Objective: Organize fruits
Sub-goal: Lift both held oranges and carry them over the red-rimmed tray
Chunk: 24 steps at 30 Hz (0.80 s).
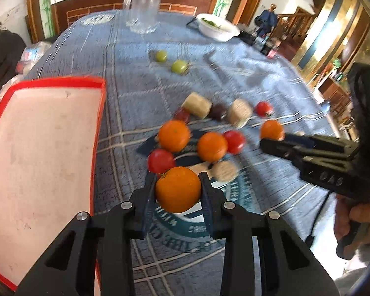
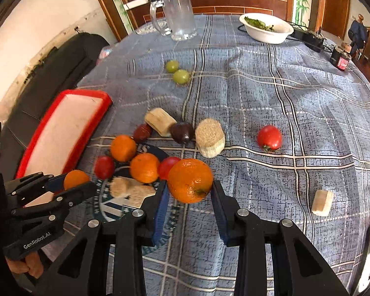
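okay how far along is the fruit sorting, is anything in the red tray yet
Nothing looks done: the red tray shows no fruit. In hand: the left gripper clamps one orange, and the right gripper clamps another orange. Left on the tablecloth: two oranges, several tomatoes and two green fruits.

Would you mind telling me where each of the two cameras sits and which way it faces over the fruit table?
Left wrist: on the left gripper, looking down its fingers at the orange they clamp; red tray at left; right gripper and a hand at right.
Right wrist: on the right gripper, angled down over another orange in its pads; left gripper at lower left.
Shared: the tray, glass mug, white bowl, two green fruits, blue checked cloth.
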### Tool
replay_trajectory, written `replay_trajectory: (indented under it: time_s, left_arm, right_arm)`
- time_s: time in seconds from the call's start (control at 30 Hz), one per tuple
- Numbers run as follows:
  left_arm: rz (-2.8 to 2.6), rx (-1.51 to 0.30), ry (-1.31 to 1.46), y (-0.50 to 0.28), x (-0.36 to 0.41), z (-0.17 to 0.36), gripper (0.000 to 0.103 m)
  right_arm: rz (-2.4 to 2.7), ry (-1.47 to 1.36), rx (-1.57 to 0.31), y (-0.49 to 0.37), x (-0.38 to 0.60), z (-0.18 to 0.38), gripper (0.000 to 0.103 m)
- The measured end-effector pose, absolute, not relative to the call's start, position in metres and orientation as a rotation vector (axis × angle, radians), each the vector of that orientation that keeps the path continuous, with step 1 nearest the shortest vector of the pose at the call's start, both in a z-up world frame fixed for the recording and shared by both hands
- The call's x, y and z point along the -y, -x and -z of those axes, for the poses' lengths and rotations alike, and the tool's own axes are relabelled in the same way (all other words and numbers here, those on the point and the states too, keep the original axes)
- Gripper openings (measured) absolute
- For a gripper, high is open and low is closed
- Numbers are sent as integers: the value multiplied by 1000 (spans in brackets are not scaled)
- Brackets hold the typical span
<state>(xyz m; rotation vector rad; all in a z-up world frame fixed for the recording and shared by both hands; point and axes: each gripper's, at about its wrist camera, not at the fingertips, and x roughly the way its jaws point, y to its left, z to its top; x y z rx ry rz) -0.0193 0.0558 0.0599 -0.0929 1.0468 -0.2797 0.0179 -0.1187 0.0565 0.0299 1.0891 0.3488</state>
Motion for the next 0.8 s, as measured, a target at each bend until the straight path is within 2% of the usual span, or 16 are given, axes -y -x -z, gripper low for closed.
replay_trajectory:
  time_s: [0.3,0.8]
  left_arm:
    - [328,-988,106,18,-53,-86,31]
    - [188,-912,214,33,-120,-107,31]
  right_arm:
    - [-365,-21,-1042,-11,109,-77,35]
    - [-503,-4,-996,0,63,-103,35]
